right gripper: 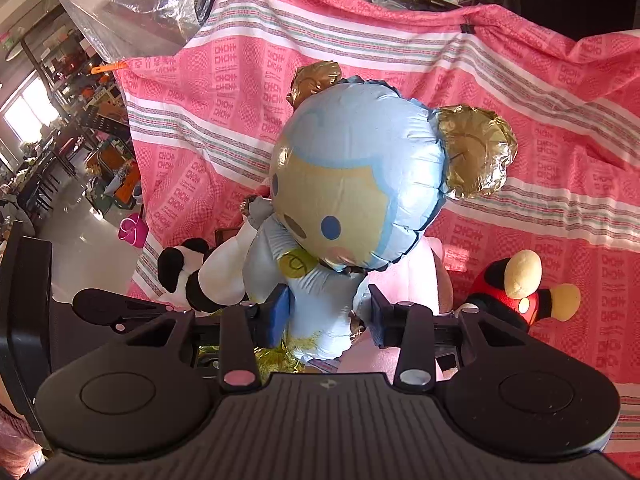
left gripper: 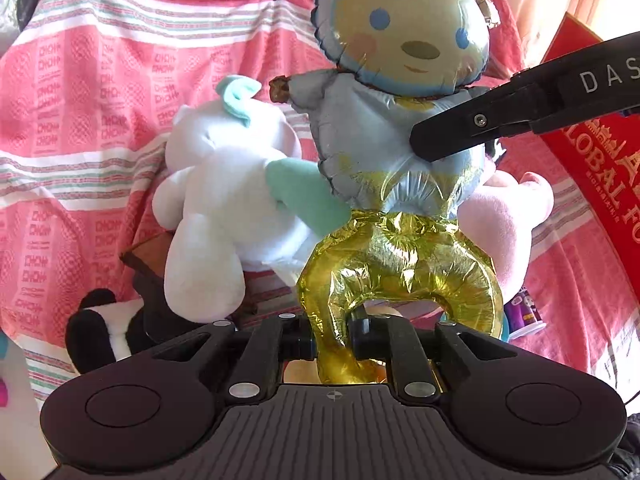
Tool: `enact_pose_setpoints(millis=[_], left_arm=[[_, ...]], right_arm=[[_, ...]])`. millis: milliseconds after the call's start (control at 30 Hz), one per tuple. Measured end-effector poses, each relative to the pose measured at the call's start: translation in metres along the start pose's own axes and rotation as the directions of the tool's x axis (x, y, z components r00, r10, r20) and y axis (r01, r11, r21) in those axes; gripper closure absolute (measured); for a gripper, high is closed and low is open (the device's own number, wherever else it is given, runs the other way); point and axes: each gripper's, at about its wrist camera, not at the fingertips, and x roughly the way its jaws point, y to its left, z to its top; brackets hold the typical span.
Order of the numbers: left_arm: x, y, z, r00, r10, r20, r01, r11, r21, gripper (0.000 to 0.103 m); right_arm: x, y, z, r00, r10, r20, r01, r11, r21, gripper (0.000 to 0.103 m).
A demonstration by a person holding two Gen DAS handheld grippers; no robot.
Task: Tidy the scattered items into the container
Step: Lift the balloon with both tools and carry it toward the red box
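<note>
While hidden leftward, red plush (right gripper: 516,300) shows rightward.

Both views are bright and sharp, with strong fisheye bending at the edges. Daylight blows out a window (right gripper: 24,110) at left; glare glints on the foil balloon (left gripper: 400,256).

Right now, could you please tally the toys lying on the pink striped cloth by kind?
Foil balloons: 1, the blue-and-gold bear-shaped foil balloon.
Plush toys: 4, the white plush with mint ears, the pale pink plush, the black-and-white panda plush, the red-and-black plush with cream hands.
Total: 5.
</note>
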Motion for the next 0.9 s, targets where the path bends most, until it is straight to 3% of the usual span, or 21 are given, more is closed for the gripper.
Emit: enact_pose_setpoints(millis=[400,900], left_arm=[[-0.027,-0.04,0.022,0.997,-0.044,0.071,0.038,0.996,0.081,0.093],[-0.029,-0.131,0.064,0.981,-0.146,0.125,0.118,0.971,0.209,0.093]], right_arm=[[-0.043,-0.012,-0.004,0.996,-0.054,0.068,0.052,0.998,0.031,0.059],[-0.123,-0.068,-0.032,0.97,-0.183,0.163,0.159,0.976,0.148,0.059]])
